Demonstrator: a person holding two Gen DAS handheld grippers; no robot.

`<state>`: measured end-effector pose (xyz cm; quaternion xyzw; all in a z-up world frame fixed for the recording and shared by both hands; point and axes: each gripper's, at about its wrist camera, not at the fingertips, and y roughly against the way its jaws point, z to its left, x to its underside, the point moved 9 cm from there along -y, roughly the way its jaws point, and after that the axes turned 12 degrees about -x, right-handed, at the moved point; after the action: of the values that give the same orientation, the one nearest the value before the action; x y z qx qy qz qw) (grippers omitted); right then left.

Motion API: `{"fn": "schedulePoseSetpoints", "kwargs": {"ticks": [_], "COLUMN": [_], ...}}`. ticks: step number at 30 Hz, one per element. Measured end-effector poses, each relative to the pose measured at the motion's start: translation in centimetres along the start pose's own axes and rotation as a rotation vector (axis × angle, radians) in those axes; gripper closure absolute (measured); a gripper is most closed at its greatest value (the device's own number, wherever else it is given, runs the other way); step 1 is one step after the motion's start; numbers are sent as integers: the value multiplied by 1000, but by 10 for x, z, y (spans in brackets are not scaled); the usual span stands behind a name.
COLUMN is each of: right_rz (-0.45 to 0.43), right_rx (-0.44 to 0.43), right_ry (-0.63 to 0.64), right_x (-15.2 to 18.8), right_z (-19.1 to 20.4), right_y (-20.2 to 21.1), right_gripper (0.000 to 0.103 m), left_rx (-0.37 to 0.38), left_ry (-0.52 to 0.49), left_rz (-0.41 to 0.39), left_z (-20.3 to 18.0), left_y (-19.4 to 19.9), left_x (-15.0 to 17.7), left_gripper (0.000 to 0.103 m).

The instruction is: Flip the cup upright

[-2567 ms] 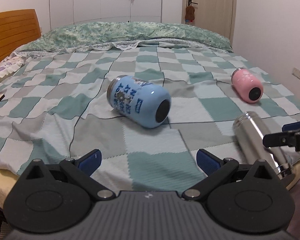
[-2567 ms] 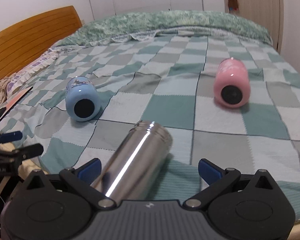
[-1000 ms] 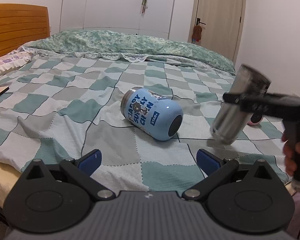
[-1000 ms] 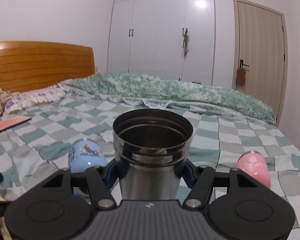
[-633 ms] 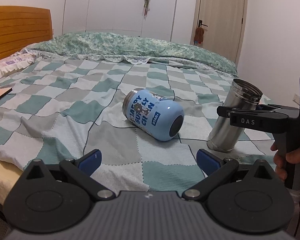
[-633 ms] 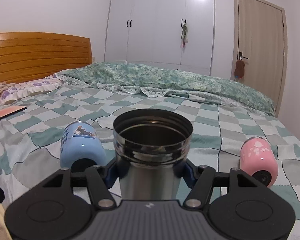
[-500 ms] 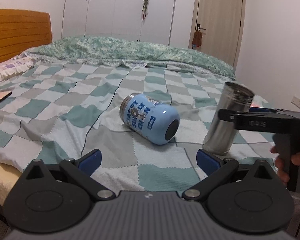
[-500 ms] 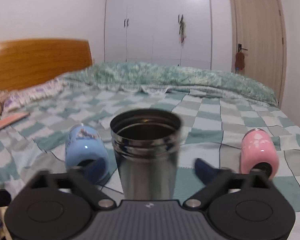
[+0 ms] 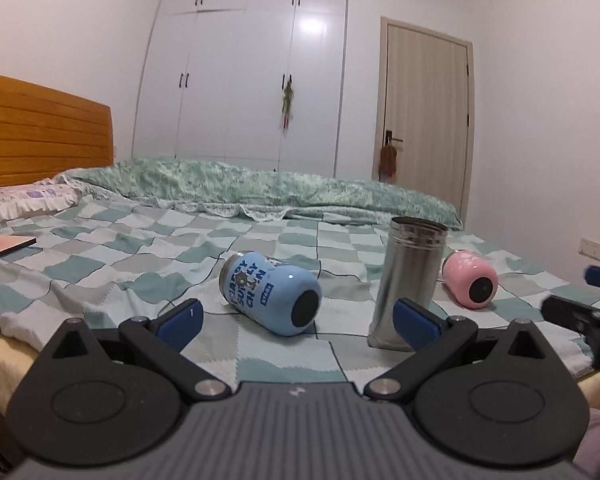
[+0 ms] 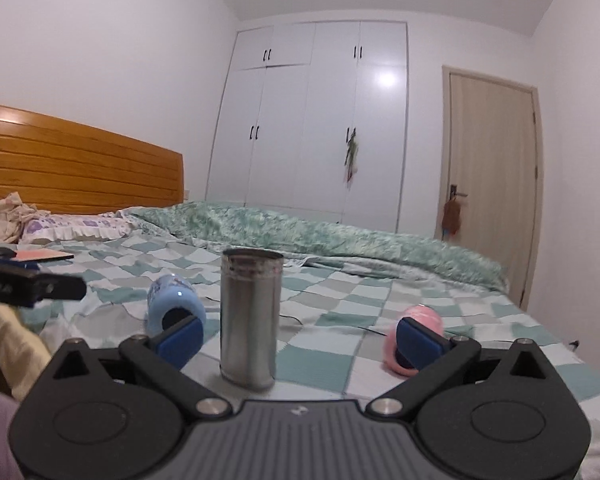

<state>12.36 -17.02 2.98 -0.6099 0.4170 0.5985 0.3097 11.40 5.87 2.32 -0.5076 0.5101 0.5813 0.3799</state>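
Observation:
A steel cup (image 10: 250,320) stands upright, mouth up, on the checked bedspread; it also shows in the left wrist view (image 9: 406,280). A blue cup (image 9: 270,292) lies on its side, base toward me, left of the steel one; it shows in the right wrist view (image 10: 174,306) too. A pink cup (image 9: 470,282) lies on its side at the right. My right gripper (image 10: 300,338) is open and empty, pulled back from the steel cup. My left gripper (image 9: 296,322) is open and empty, short of the blue cup.
The bed's near edge (image 9: 4,344) runs just below the cups. A folded green quilt (image 9: 260,192) lies along the far side. A wooden headboard (image 9: 40,136) and pillows are at the left. A thin pink book (image 9: 2,246) lies far left on the bed.
My right gripper lifted the steel cup, stood it upright on the bed, opened and drew back. My left gripper dropped lower and stayed open.

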Motion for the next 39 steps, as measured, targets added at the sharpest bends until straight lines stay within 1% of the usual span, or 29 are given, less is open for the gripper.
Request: {"fn": "schedulePoseSetpoints", "kwargs": {"ticks": [3,7,12,16,24,39], "right_rz": [-3,0,-19,-32,-37,-26], "right_rx": [27,64,87,103,127,132], "right_ry": [8,-18,-38,-38,-29,-44], "right_x": [12,27,35,34,35,37], "right_z": [-1,-10,-18,-18,-19,-19], "right_y": [15,26,34,33,33,27], "right_gripper": [0,0,0,0,0,0], "left_rx": [-8,-26,-31,-30,-28,-17], "left_ry": [8,1,-13,-18,-7,-3], "left_rz": [-4,-26,-77,-91,-89,-84], "left_z": [-6,-12,-18,-21,-16,-17], "left_y": [4,10,18,23,23,24], "left_x": [14,28,30,32,33,33], "left_gripper": [0,0,0,0,0,0]}}
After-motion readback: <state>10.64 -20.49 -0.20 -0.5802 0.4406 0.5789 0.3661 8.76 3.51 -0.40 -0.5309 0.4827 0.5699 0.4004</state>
